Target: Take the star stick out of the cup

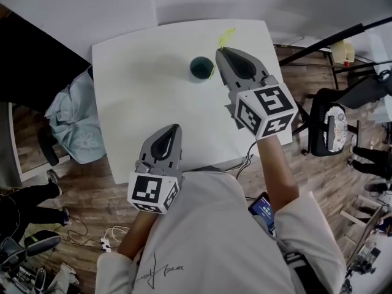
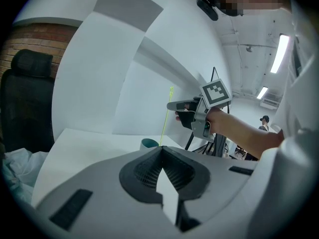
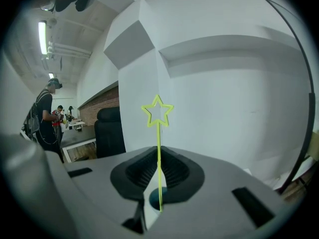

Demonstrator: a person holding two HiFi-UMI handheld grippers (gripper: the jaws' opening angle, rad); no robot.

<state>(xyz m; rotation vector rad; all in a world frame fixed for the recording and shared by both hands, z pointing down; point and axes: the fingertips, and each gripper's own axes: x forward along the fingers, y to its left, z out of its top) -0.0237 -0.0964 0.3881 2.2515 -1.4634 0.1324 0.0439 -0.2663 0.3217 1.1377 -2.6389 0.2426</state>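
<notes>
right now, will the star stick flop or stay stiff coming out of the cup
The star stick is very thin yet straight: probably light, slightly whippy. The small cup may tip if it drags. The right gripper pinches a narrow shaft, so it could twist.

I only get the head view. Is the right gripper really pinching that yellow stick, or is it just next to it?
Observer: Pinching. The right gripper view shows the star stick clamped between the right gripper's jaws.
Operator: What's on top of it?
Observer: A hollow star outline, standing above the jaws.
Operator: Is the left gripper holding anything?
Observer: No. The left gripper's jaws are together and empty.
</notes>
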